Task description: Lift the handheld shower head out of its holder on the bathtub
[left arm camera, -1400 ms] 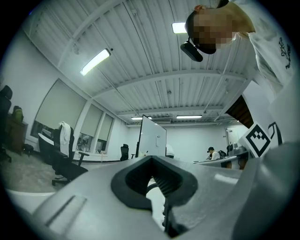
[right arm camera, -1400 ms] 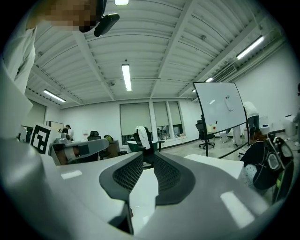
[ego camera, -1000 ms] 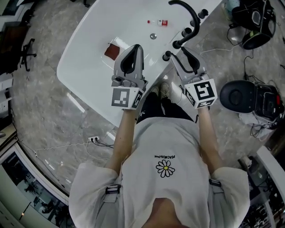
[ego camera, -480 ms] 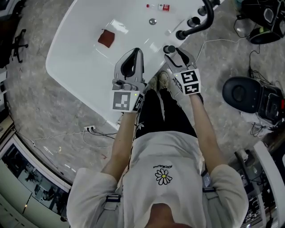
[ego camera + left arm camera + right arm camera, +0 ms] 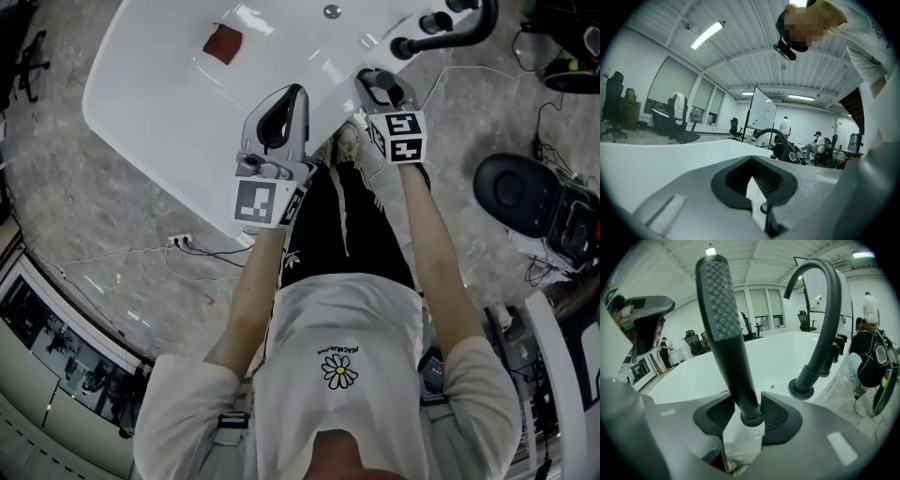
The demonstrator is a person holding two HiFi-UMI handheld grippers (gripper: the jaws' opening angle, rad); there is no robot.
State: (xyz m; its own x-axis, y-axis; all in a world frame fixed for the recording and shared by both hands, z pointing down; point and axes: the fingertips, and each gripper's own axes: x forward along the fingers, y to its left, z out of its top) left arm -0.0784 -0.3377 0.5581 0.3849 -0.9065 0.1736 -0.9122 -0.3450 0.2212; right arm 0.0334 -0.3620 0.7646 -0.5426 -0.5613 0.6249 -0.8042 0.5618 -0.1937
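Note:
The black handheld shower head (image 5: 723, 310) stands upright, and its handle (image 5: 743, 380) drops into a round holder (image 5: 751, 418) on the white bathtub rim (image 5: 783, 357). My right gripper (image 5: 747, 404) is shut on the handle just above the holder, one pad on each side. In the head view the right gripper (image 5: 378, 82) sits at the bathtub (image 5: 169, 94) edge and hides the shower head. My left gripper (image 5: 292, 94) hovers over the rim to the left, shut on nothing. In its own view the left gripper (image 5: 757, 180) faces across the room.
A tall black curved faucet (image 5: 820, 310) rises just right of the shower head, with black knobs (image 5: 436, 21) beside it. A red-brown object (image 5: 223, 44) and the drain (image 5: 332, 11) lie inside the tub. A black round device (image 5: 516, 192) and cables sit on the floor at right.
My right gripper has moved forward to the tub rim and now sits around the shower handle. The left gripper has kept its place over the rim.

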